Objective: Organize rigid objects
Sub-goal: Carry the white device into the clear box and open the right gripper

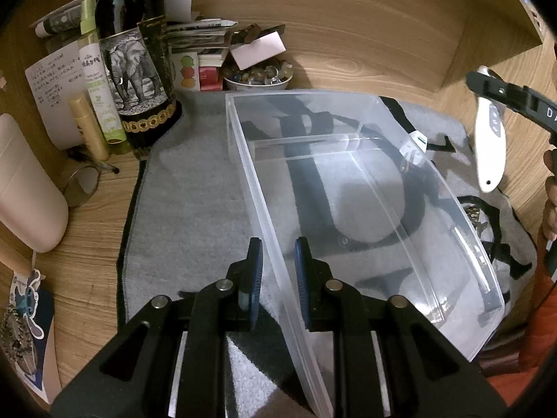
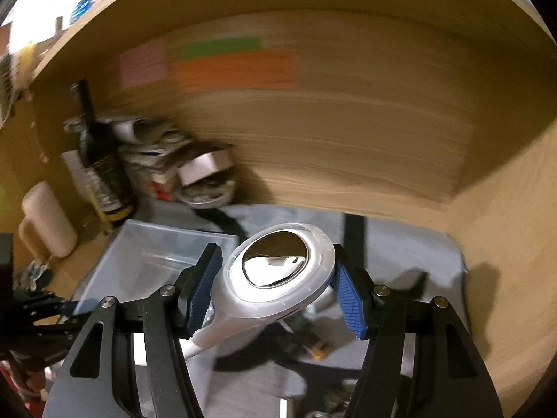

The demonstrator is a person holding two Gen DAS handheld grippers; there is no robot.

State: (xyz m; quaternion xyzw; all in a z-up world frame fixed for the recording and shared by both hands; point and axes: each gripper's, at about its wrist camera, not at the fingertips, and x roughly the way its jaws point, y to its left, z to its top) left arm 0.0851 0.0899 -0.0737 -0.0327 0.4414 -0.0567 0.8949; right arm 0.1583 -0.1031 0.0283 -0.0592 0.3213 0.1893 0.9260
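A clear plastic bin (image 1: pixel 348 111) lies on a grey mat (image 1: pixel 195 188), empty inside. My left gripper (image 1: pixel 278 278) is shut on the bin's near left wall, one blue pad on each side of it. A white handheld device (image 2: pixel 275 268) with a round mirrored head sits crosswise between the blue pads of my right gripper (image 2: pixel 275 289), which is shut on it and held above the mat. In the left wrist view the same white device (image 1: pixel 491 139) hangs at the far right, beyond the bin's right side. The right wrist view is blurred, with the bin (image 2: pixel 139 254) at lower left.
A dark bottle with an elephant label (image 1: pixel 135 69), a green spray bottle (image 1: pixel 94 69), a bowl of small items (image 1: pixel 257 78) and stacked papers crowd the back left. A beige container (image 1: pixel 24 188) stands at left. Black straps cross the mat. Wooden walls enclose the back and right.
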